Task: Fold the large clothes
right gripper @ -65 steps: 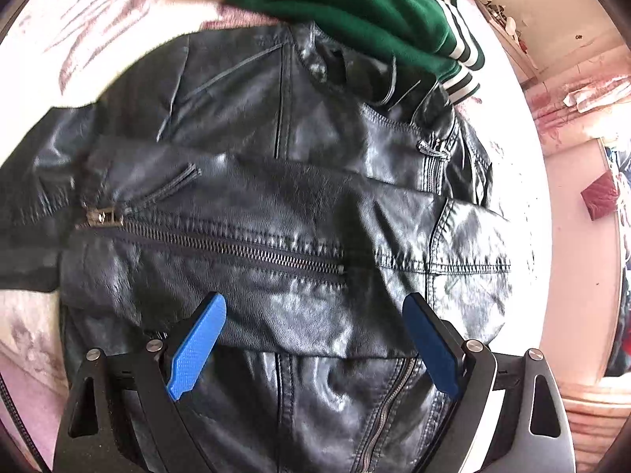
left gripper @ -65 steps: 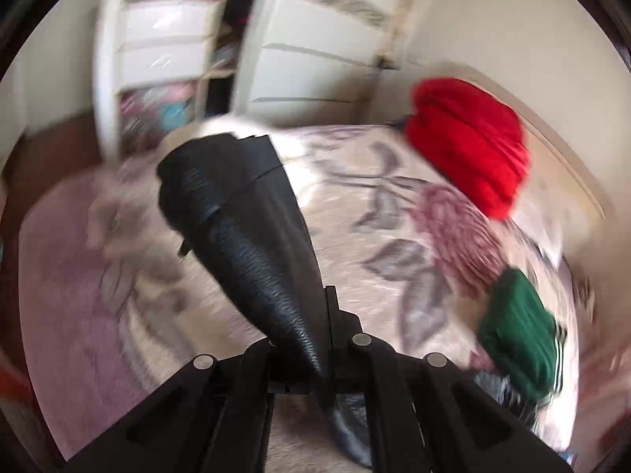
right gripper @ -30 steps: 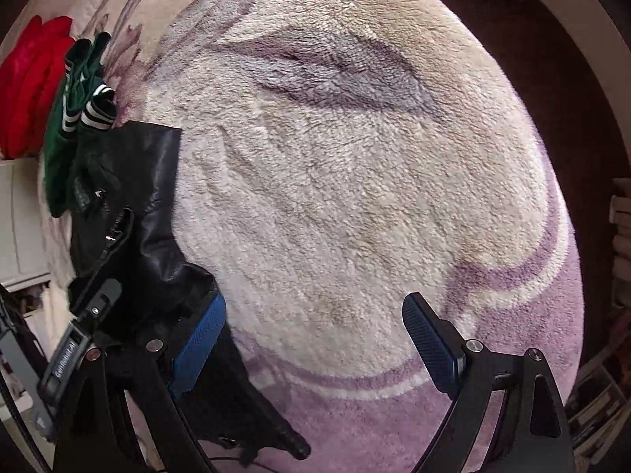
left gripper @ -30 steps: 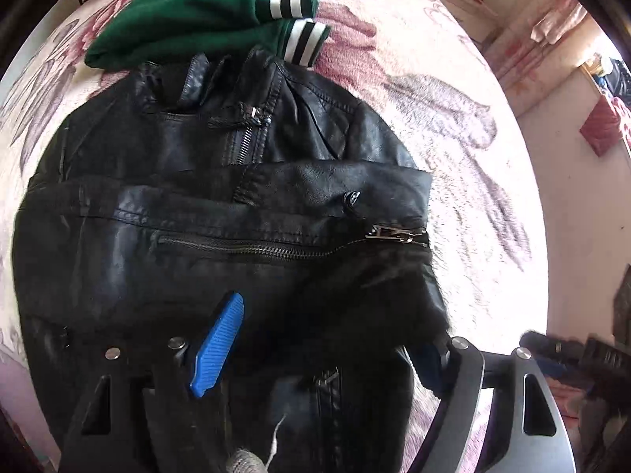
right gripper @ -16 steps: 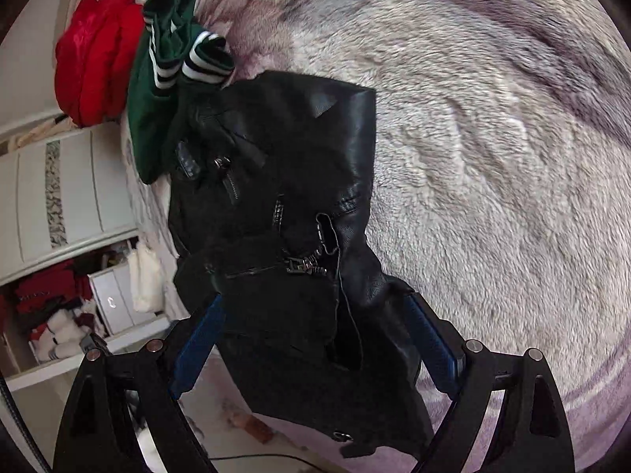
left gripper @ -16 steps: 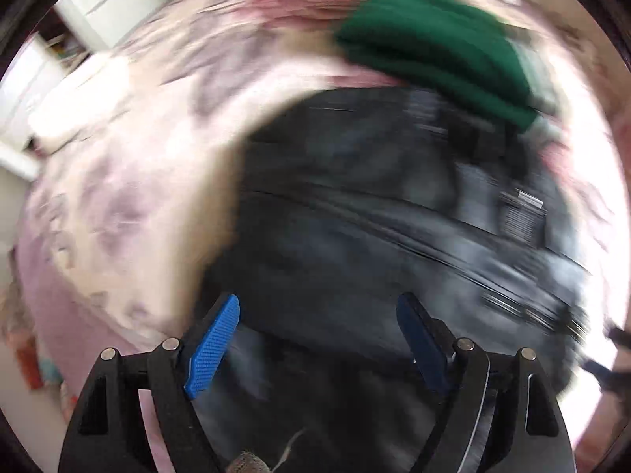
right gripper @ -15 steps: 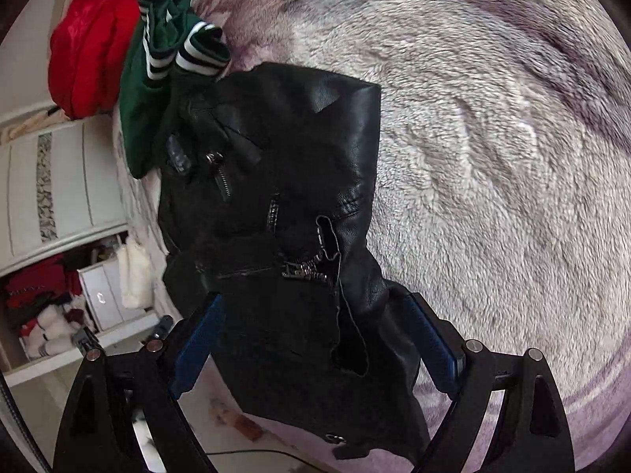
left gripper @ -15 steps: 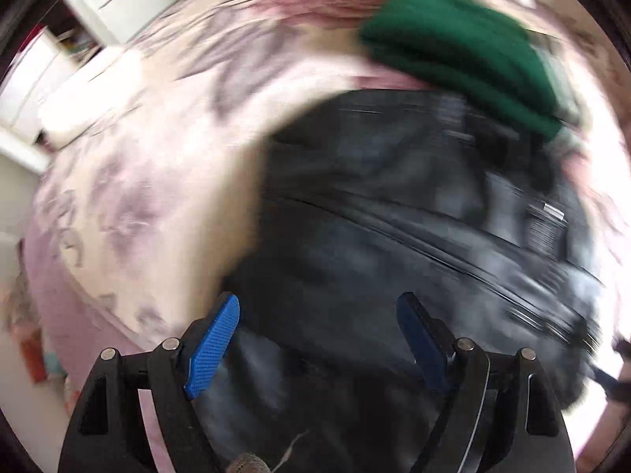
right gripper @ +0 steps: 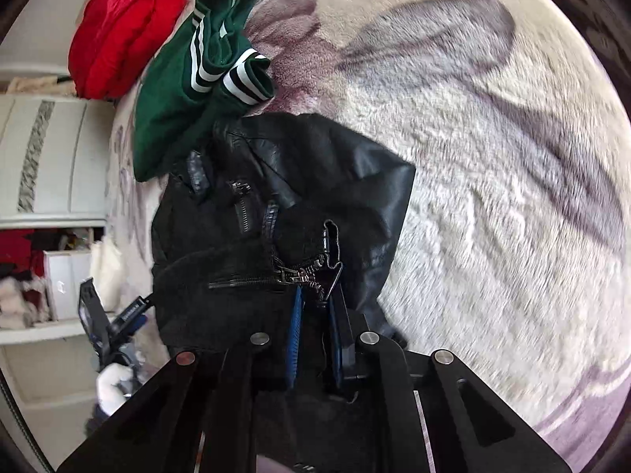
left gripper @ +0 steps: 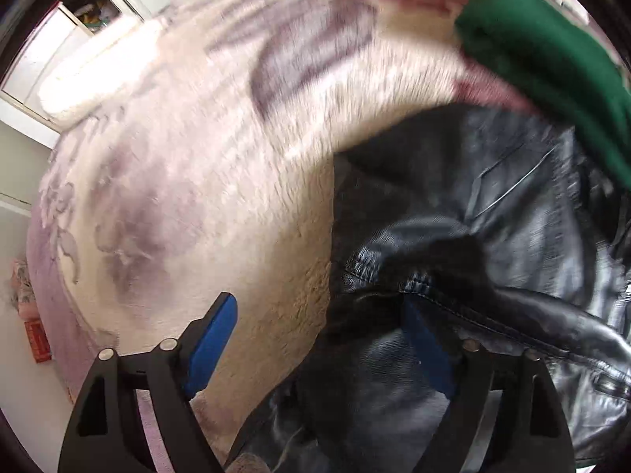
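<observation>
Jacket [right gripper: 323, 181] pinched by right gripper [right gripper: 313, 327], left gripper [left gripper: 327, 339] spread wide

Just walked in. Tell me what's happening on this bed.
A person with two handheld grippers is folding a black leather jacket on a floral plush blanket. The right gripper is shut on the jacket's lower part near a zipper. The left gripper is open, one finger under a jacket edge. A folded green garment and red one lie beyond.
</observation>
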`<state>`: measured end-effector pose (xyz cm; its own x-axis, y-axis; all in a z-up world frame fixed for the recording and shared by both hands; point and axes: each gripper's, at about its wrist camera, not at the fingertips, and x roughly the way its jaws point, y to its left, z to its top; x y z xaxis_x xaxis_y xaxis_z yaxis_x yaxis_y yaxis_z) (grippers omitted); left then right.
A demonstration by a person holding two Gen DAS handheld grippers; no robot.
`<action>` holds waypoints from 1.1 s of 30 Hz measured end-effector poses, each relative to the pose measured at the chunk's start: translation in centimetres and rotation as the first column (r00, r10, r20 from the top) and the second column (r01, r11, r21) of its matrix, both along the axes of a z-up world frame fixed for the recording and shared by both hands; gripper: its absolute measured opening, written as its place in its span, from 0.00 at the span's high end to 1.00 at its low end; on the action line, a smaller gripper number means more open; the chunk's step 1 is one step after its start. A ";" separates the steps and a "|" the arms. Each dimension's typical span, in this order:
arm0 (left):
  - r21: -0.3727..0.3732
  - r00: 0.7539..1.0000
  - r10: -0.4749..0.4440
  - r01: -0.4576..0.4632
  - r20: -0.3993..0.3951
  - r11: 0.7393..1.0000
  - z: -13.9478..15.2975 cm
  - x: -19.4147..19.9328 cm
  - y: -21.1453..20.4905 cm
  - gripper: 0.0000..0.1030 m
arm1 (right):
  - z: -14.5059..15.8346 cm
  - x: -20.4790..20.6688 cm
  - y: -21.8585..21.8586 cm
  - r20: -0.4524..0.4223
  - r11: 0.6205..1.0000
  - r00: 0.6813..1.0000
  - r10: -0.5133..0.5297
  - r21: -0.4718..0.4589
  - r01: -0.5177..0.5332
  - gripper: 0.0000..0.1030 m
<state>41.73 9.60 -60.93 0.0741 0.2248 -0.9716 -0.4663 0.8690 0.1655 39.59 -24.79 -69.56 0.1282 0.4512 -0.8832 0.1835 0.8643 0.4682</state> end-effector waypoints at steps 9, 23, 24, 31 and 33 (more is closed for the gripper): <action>0.034 0.999 -0.024 0.022 0.046 0.999 2.5 -1.9 0.2 0.00 | -4.3 1.7 -3.5 -0.162 0.994 0.987 -0.016 0.105 0.033 0.75; 0.184 0.992 -0.126 0.128 -0.019 0.975 0.5 -2.7 -4.2 0.00 | -12.1 6.3 -7.5 -0.358 0.919 0.927 -0.108 0.319 0.231 0.88; 0.180 0.991 -0.131 0.132 -0.018 0.975 0.6 -2.8 -4.1 0.00 | -11.1 6.3 -6.4 -0.321 0.942 0.943 -0.093 0.278 0.188 0.91; 0.128 0.995 -0.097 0.100 -0.025 0.987 2.2 -3.3 -3.1 0.00 | -7.9 5.8 -6.6 -0.231 0.991 0.972 -0.028 0.121 0.057 0.84; 0.143 0.998 -0.063 0.062 0.003 0.988 4.1 -4.8 -2.1 0.00 | -5.2 3.5 -7.6 -0.214 0.996 0.977 -0.014 0.087 0.034 0.62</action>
<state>36.92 7.47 -56.85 0.0995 0.3561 -0.9291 -0.4139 0.8640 0.2868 43.10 -32.41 -74.71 -0.0465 0.5289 -0.8474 0.3075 0.8147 0.4916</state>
